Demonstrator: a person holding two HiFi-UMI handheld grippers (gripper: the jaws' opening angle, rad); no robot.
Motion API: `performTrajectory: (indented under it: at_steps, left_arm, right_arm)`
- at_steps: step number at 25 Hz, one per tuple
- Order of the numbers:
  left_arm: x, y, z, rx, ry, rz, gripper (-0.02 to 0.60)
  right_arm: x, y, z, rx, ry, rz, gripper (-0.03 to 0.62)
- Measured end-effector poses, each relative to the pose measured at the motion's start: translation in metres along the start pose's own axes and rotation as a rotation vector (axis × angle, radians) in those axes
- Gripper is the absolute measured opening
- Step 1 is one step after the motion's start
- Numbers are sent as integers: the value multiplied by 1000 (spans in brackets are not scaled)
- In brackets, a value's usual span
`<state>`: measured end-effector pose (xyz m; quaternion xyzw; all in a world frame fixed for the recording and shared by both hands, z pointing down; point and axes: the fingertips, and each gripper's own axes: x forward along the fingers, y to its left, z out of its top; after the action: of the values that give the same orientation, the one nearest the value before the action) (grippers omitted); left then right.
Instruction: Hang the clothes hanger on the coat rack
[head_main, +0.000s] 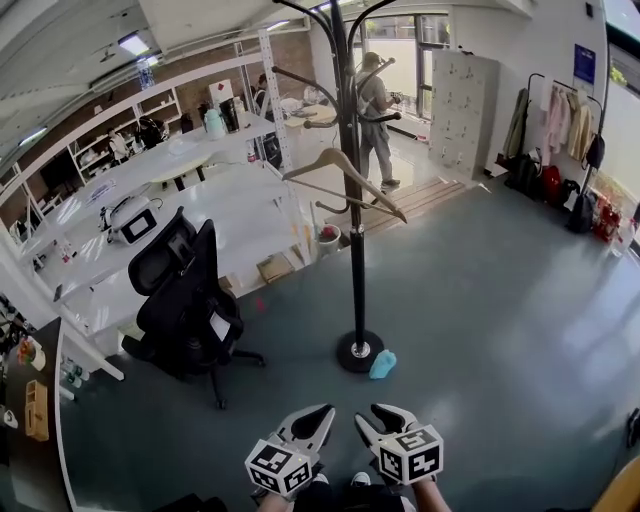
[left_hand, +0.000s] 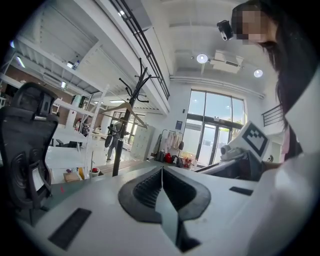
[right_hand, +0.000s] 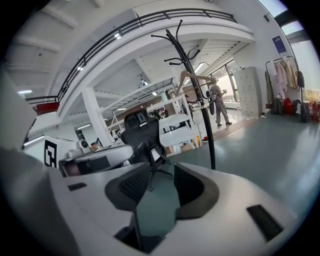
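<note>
The black coat rack (head_main: 357, 250) stands on the grey floor ahead of me, also in the left gripper view (left_hand: 125, 131) and the right gripper view (right_hand: 201, 107). A wooden clothes hanger (head_main: 312, 165) hangs from one of its upper hooks, tilted down to the right (left_hand: 125, 107) (right_hand: 195, 76). Both grippers are low at the near edge, well short of the rack. My left gripper (head_main: 320, 412) (left_hand: 161, 170) is shut with its pads touching and nothing between them. My right gripper (head_main: 378, 412) (right_hand: 162, 172) is open and holds nothing.
A black office chair (head_main: 185, 295) stands left of the rack beside long white desks (head_main: 150, 215). A small blue object (head_main: 382, 365) lies at the rack's base. A person (head_main: 375, 110) stands at the back near white lockers (head_main: 460, 110). A clothes rail (head_main: 565, 125) stands far right.
</note>
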<state>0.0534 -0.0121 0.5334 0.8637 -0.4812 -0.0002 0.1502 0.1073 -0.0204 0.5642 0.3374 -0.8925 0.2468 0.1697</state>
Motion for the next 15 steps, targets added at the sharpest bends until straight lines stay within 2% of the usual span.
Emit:
performTrajectory:
  at_steps: [7, 9, 13, 15]
  left_arm:
    - [-26, -4, -12, -3, 4, -4, 6]
    - [-35, -3, -12, 3, 11, -6, 6]
    - [-47, 0, -8, 6, 11, -15, 6]
    - [-51, 3, -5, 6, 4, -19, 6]
  right_arm:
    - [-2, 22, -22, 5, 20, 0, 147]
    - [-2, 29, -23, 6, 14, -8, 128]
    - [1, 44, -27, 18, 10, -24, 48]
    - [5, 52, -28, 11, 20, -21, 35]
